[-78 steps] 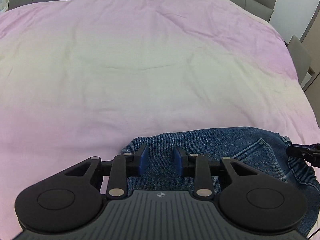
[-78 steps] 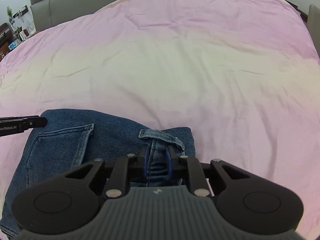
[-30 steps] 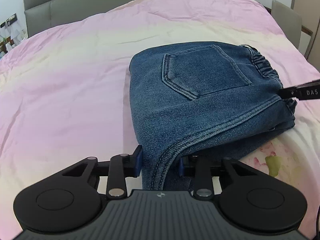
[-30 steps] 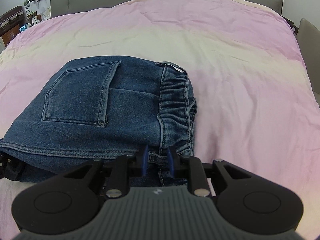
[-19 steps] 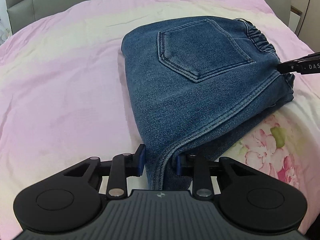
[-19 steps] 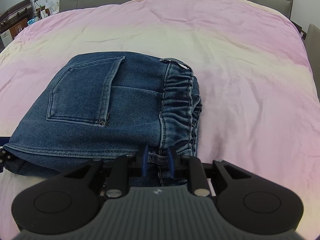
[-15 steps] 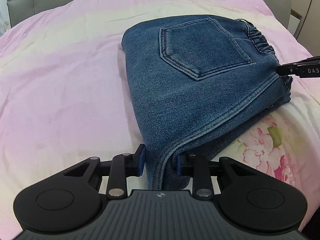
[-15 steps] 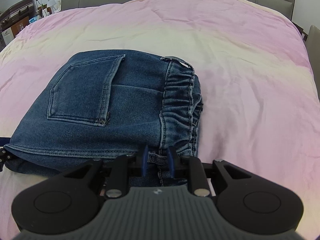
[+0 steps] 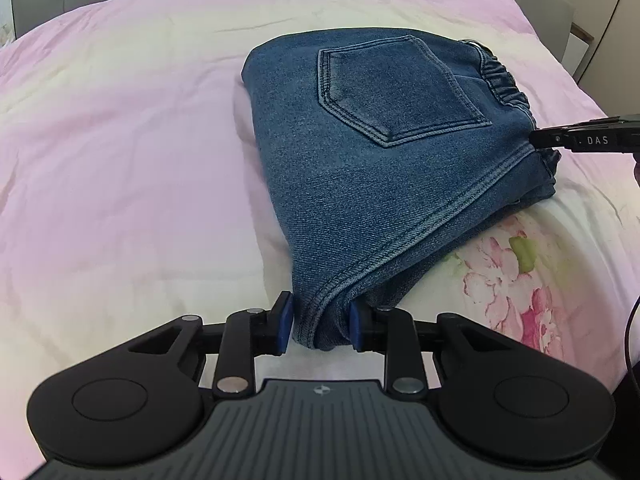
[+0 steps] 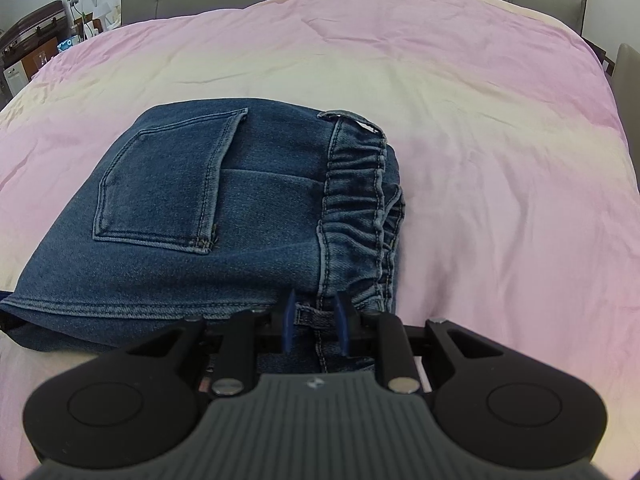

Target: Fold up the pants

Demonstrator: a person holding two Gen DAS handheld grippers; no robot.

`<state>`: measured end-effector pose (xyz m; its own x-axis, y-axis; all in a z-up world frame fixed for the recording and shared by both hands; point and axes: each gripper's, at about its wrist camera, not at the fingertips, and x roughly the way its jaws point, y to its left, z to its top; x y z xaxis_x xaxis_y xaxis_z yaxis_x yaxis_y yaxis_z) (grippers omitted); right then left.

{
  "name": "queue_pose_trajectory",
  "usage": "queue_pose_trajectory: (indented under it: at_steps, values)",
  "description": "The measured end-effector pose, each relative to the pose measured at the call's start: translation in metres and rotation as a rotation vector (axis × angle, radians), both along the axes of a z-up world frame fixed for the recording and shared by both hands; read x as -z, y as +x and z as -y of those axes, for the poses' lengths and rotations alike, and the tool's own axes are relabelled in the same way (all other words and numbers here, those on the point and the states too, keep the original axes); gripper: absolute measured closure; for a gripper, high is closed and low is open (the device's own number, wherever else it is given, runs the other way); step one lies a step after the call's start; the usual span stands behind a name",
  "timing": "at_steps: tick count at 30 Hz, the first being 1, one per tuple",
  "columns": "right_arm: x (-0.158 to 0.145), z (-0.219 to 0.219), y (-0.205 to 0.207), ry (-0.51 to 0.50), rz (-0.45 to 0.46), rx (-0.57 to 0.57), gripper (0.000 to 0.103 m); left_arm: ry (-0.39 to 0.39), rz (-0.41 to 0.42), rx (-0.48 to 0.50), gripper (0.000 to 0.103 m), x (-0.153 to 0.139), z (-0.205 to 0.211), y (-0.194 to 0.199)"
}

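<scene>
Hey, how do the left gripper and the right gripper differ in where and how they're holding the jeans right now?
The left gripper pinches the thick seamed corner of the jeans, while the right gripper pinches the waistband end by a belt loop. The left gripper's jaws stand wider apart around a bulky fold; the right gripper's jaws sit closer together. Both are closed on denim, and the folded jeans lie on the pink bedspread.

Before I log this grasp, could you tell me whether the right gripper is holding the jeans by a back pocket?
No, the right gripper clamps the jeans at the elastic waistband.
</scene>
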<state>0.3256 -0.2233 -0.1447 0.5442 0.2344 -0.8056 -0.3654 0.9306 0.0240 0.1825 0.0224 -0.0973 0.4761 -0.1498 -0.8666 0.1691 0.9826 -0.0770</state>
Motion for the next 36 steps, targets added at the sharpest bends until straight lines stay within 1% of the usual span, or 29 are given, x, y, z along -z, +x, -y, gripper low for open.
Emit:
queue_pose_trajectory:
  at_steps: [5, 6, 7, 8, 9, 10, 11, 14, 15, 16, 17, 18, 19, 20, 22, 24, 26, 27, 28, 31, 32, 33, 35, 36]
  values:
    - [0.000, -0.002, 0.001, -0.007, -0.004, -0.003, 0.086, 0.101, 0.033, 0.091, 0.071, -0.006, 0.009, -0.008]
    - [0.000, -0.002, 0.001, -0.009, -0.005, -0.004, 0.086, 0.142, 0.048, 0.116, 0.071, -0.006, 0.013, -0.010]
    - [0.000, -0.003, 0.001, -0.009, -0.006, -0.004, 0.086, 0.213, 0.072, 0.167, 0.071, -0.005, 0.021, -0.013]
    - [0.000, -0.003, 0.002, -0.010, -0.007, -0.003, 0.086, 0.303, 0.102, 0.236, 0.071, -0.004, 0.032, -0.019]
    - [-0.001, -0.003, 0.002, -0.014, -0.008, -0.003, 0.086, 0.358, 0.116, 0.281, 0.071, -0.005, 0.039, -0.023]
    - [-0.001, -0.003, 0.002, -0.016, -0.010, -0.004, 0.086, 0.391, 0.122, 0.313, 0.071, -0.009, 0.042, -0.025]
    - [-0.001, -0.003, 0.003, -0.016, -0.012, -0.005, 0.086, 0.389, 0.121, 0.317, 0.071, -0.012, 0.040, -0.024]
    - [-0.002, -0.003, 0.004, -0.009, -0.020, 0.001, 0.086, 0.340, 0.090, 0.291, 0.072, -0.022, 0.032, -0.020]
    - [-0.002, -0.004, 0.004, -0.011, -0.019, 0.000, 0.086, 0.333, 0.082, 0.293, 0.074, -0.023, 0.032, -0.021]
    - [-0.002, -0.004, 0.003, -0.013, -0.018, -0.002, 0.086, 0.336, 0.067, 0.300, 0.080, -0.023, 0.032, -0.024]
    - [-0.002, -0.004, 0.003, -0.016, -0.018, -0.003, 0.086, 0.390, 0.006, 0.283, 0.101, -0.018, 0.031, -0.025]
    - [-0.002, -0.004, 0.002, -0.024, -0.013, -0.002, 0.086, 0.429, -0.003, 0.271, 0.103, -0.013, 0.023, -0.031]
    - [-0.002, -0.003, 0.002, -0.020, -0.012, -0.002, 0.086, 0.427, -0.015, 0.239, 0.103, -0.012, 0.009, -0.035]
    - [-0.001, -0.002, 0.003, -0.009, -0.015, 0.003, 0.086, 0.396, -0.019, 0.196, 0.103, -0.016, -0.005, -0.038]
    - [-0.002, -0.001, 0.004, 0.012, -0.022, 0.017, 0.085, 0.330, 0.012, 0.132, 0.102, -0.032, -0.025, -0.040]
    - [-0.004, 0.000, 0.005, 0.021, -0.036, 0.020, 0.084, 0.293, 0.029, 0.089, 0.099, -0.046, -0.035, -0.035]
    - [-0.010, 0.001, 0.008, 0.032, -0.059, 0.030, 0.083, 0.228, 0.041, 0.065, 0.094, -0.057, -0.040, -0.025]
    - [-0.015, 0.003, 0.010, 0.038, -0.074, 0.037, 0.077, 0.202, 0.050, 0.062, 0.089, -0.062, -0.040, -0.020]
    - [-0.020, 0.004, 0.010, 0.039, -0.085, 0.045, 0.067, 0.178, 0.061, 0.061, 0.086, -0.067, -0.037, -0.014]
    - [-0.036, 0.016, 0.011, 0.076, -0.095, 0.067, 0.059, 0.133, 0.087, 0.069, 0.076, -0.076, -0.026, 0.004]
    - [-0.040, 0.020, 0.011, 0.083, -0.094, 0.076, 0.057, 0.116, 0.097, 0.070, 0.067, -0.077, -0.023, 0.011]
    - [-0.044, 0.026, 0.013, 0.092, -0.093, 0.087, 0.052, 0.102, 0.100, 0.064, 0.062, -0.077, -0.021, 0.018]
    - [-0.049, 0.036, 0.019, 0.123, -0.110, 0.117, 0.046, 0.054, 0.102, 0.039, 0.060, -0.077, -0.017, 0.032]
    - [-0.049, 0.041, 0.022, 0.148, -0.125, 0.133, 0.041, 0.022, 0.100, 0.027, 0.055, -0.076, -0.016, 0.039]
